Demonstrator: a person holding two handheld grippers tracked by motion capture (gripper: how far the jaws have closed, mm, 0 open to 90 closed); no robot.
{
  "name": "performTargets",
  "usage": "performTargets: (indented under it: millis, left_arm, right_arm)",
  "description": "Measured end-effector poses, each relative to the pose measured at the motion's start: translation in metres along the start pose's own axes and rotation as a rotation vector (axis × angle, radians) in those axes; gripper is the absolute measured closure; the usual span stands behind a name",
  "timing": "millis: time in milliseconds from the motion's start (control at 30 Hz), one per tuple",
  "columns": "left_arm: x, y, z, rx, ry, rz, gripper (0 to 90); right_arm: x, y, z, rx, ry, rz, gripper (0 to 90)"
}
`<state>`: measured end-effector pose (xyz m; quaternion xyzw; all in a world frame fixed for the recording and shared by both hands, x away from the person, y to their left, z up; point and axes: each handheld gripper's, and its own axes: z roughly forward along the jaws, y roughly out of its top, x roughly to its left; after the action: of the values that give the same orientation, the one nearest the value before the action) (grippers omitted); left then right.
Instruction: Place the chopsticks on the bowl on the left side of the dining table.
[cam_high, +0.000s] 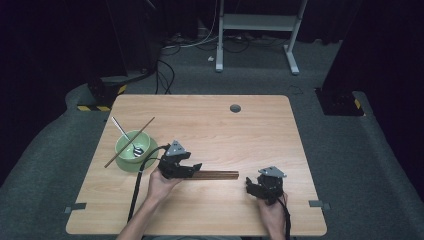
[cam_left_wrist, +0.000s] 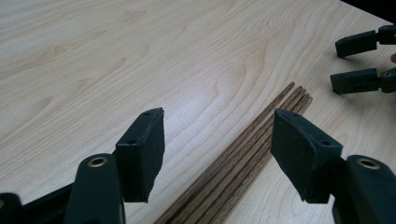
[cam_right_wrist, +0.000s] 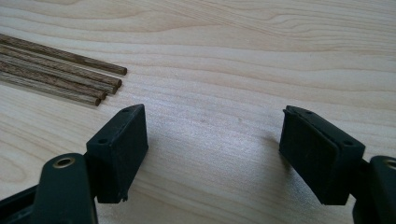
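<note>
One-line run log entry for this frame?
left gripper: open over chopstick bundle | right gripper: open, empty, beside bundle tips | one chopstick, spoon on green bowl

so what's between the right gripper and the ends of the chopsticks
Nothing: bare table separates the open right gripper from the chopstick bundle, as the right gripper view shows.

Left gripper (cam_high: 196, 166) low over table, jaws wide apart; right gripper (cam_high: 248, 186) low, jaws wide apart, empty.
</note>
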<state>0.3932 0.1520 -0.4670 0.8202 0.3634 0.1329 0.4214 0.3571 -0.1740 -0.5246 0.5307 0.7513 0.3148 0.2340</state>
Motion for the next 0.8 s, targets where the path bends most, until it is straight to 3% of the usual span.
performTargets:
  millis: [800]
  left_arm:
    - [-0.003, 0.001, 0.026, 0.060, 0.003, 0.010, 36.5]
  right_arm:
    - [0.000, 0.000, 0.000, 0.001, 0.000, 0.001, 22.8]
